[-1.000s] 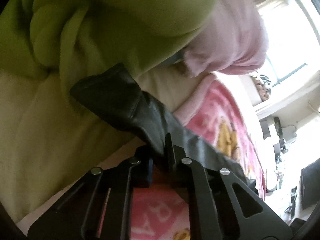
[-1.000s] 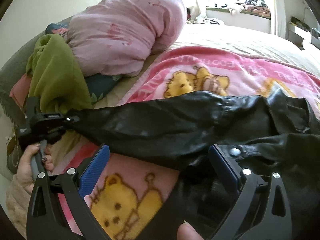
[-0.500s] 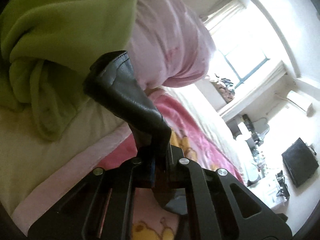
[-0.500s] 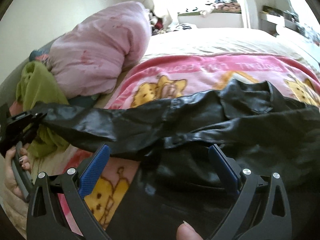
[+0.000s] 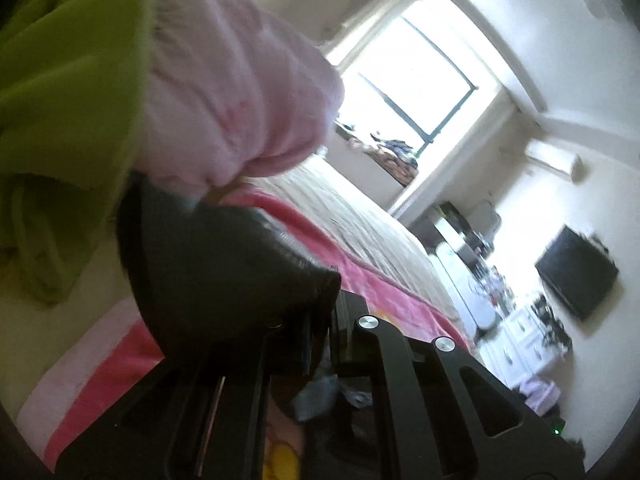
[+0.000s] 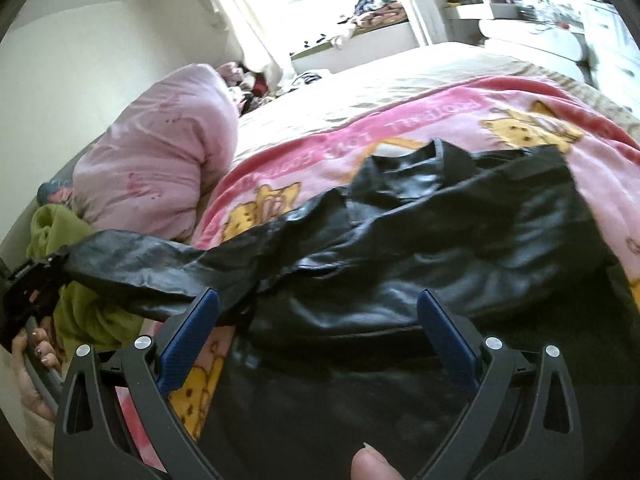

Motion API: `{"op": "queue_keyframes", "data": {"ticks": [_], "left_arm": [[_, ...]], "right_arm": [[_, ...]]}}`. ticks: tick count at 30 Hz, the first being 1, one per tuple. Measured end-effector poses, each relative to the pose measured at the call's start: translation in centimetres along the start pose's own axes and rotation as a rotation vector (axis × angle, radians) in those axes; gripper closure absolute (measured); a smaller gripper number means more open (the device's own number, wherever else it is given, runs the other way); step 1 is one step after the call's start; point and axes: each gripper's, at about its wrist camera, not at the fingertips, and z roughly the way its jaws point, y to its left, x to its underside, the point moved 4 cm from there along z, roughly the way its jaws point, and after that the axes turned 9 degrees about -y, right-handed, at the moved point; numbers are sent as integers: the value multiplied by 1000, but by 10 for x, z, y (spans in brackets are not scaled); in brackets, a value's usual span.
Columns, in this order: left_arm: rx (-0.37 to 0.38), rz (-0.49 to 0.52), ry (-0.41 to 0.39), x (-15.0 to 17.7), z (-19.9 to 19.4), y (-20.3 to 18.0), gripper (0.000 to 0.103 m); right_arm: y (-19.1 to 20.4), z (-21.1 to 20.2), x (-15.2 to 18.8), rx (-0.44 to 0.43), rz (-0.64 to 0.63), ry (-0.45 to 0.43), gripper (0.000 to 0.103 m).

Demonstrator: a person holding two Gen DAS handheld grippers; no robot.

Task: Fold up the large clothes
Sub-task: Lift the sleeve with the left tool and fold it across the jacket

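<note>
1. Left wrist view: my left gripper (image 5: pixel 320 328) is clamped tight on the cuff of the black jacket sleeve (image 5: pixel 224 272), which bulges up and blocks the middle of the frame.
2. Behind the sleeve, at upper left, a green cloth (image 5: pixel 64 80) lies against a pink duvet roll (image 5: pixel 240 96); both sit close beyond the cuff.
3. At right in that view I see a bright window (image 5: pixel 420 80) and a dark screen (image 5: pixel 576 276) on the wall.
4. Right wrist view: my right gripper (image 6: pixel 318 320) stands wide, blue pads apart, nothing pinched; it hovers over the black jacket (image 6: pixel 420 264).
5. That jacket lies across the pink cartoon blanket (image 6: pixel 320 148) on the bed, filling the centre and lower right.
6. Its sleeve stretches to the left edge, where my left gripper holds the end, lifted off the blanket in front of the green cloth.
7. A fingertip (image 6: pixel 372 464) shows at the bottom edge between the gripper arms.
</note>
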Motion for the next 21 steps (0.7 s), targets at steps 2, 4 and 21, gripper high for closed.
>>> {"op": "queue_keyframes", "data": {"ticks": [2,4,21], "left_arm": [[26,18,10,6,6,-16,102],[53,44,23,13,13,-37,102],[217,302,170,100,61,-179,102]], "right_arm": [[-11,-9,-3,16,22,-15,4],[-23,-18,-6,23,50,-27,4],[-111,-87,-34,82,175,-156,4]]}}
